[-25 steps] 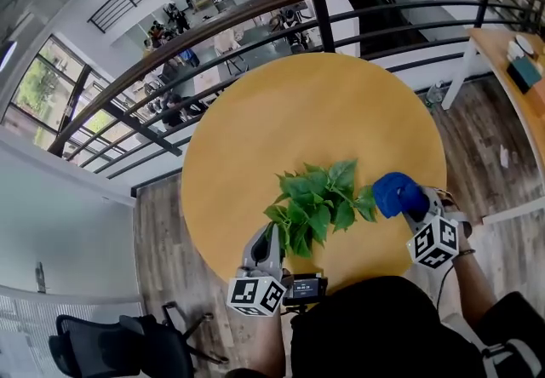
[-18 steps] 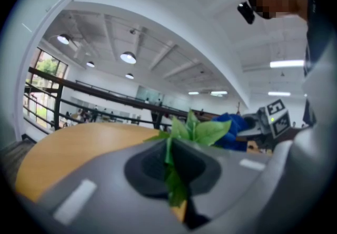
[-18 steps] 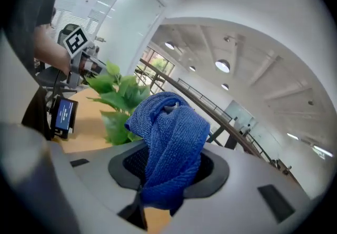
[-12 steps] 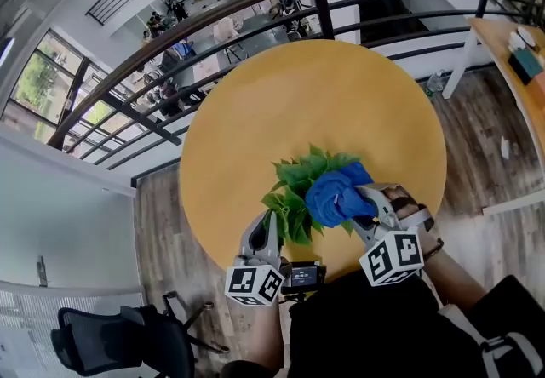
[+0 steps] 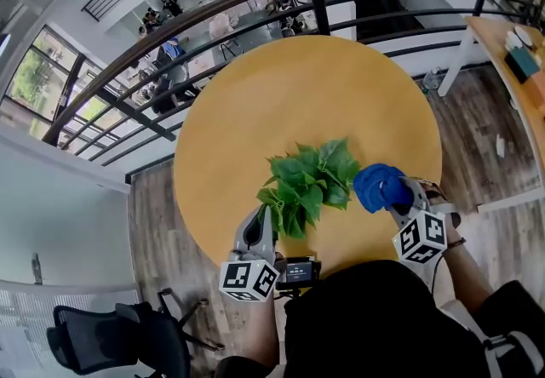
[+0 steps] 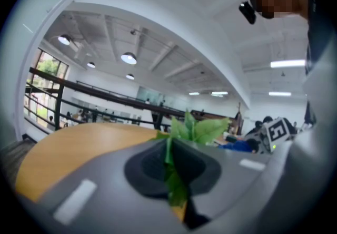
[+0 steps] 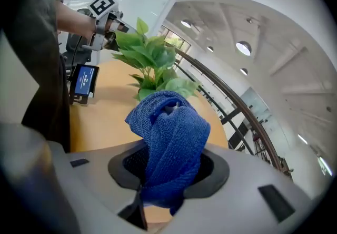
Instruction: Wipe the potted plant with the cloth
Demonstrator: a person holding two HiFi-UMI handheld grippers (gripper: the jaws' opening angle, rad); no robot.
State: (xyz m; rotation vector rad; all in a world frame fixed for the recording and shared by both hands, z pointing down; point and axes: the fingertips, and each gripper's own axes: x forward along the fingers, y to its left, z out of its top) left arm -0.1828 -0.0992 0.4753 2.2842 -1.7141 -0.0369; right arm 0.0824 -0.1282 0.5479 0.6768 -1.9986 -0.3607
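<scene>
Plant (image 5: 311, 185) near tabletop (image 5: 255, 112) front edge, just left of cloth (image 5: 379, 187) pinched in right tongs (image 5: 390, 194); left tongs (image 5: 270, 220) clamp leaf (image 6: 174, 185).

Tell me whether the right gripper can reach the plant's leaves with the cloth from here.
Probably yes: the right gripper, shut on the blue cloth, sits just beside the plant, nothing standing between them.
</scene>
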